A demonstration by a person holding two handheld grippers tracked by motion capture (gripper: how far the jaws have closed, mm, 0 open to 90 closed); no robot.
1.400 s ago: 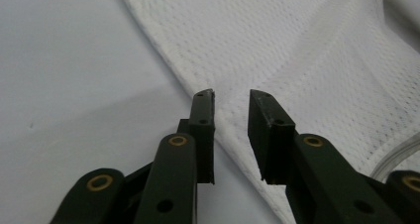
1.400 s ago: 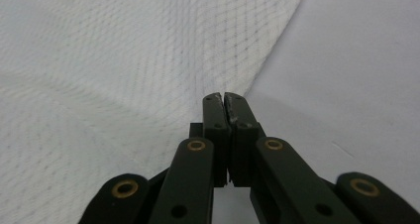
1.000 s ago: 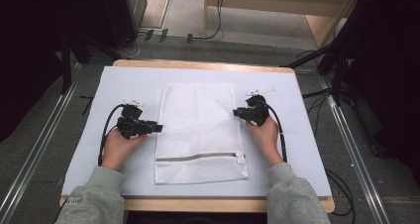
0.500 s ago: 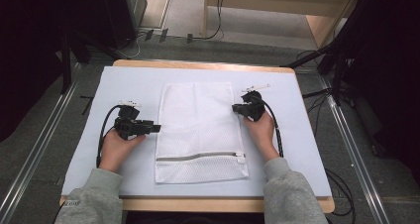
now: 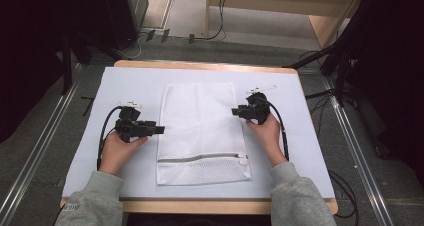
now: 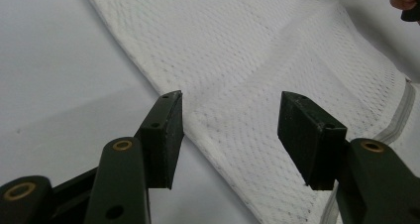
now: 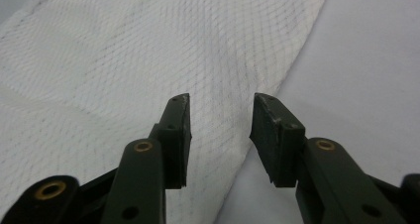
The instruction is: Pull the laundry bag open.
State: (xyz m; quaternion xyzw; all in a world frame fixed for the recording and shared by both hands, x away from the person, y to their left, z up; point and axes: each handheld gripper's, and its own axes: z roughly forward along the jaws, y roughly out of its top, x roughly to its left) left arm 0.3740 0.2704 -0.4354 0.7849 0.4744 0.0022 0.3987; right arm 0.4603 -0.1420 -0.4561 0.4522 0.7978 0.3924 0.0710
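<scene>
a: what are your jaws doing?

b: my left gripper (image 6: pixel 230 135) has its jaws wide apart. they have just been opening. nothing is pinched between them. the long edge of the white mesh bag (image 6: pixel 277 75) lies flat on the table under the gap.

a: and the other one?

b: my right gripper (image 7: pixel 220 130) has its jaws apart too, though not as wide. they have just been opening as well. the other long edge of the mesh bag (image 7: pixel 148 60) lies under them, and the pads do not press on it.

a: where is the bag?

b: in the high view the mesh bag (image 5: pixel 200 131) lies flat in the middle of the pale sheet (image 5: pixel 130 81) that covers the table (image 5: pixel 200 65). its zipper (image 5: pixel 200 158) runs across the end near me.

a: where are your hands?

b: my left gripper (image 5: pixel 152 129) sits at the left edge of the bag, about halfway up. my right gripper (image 5: pixel 237 111) sits at the right edge, a bit farther up. both point in at the bag. a black cable (image 5: pixel 102 133) loops from the left gripper.
</scene>
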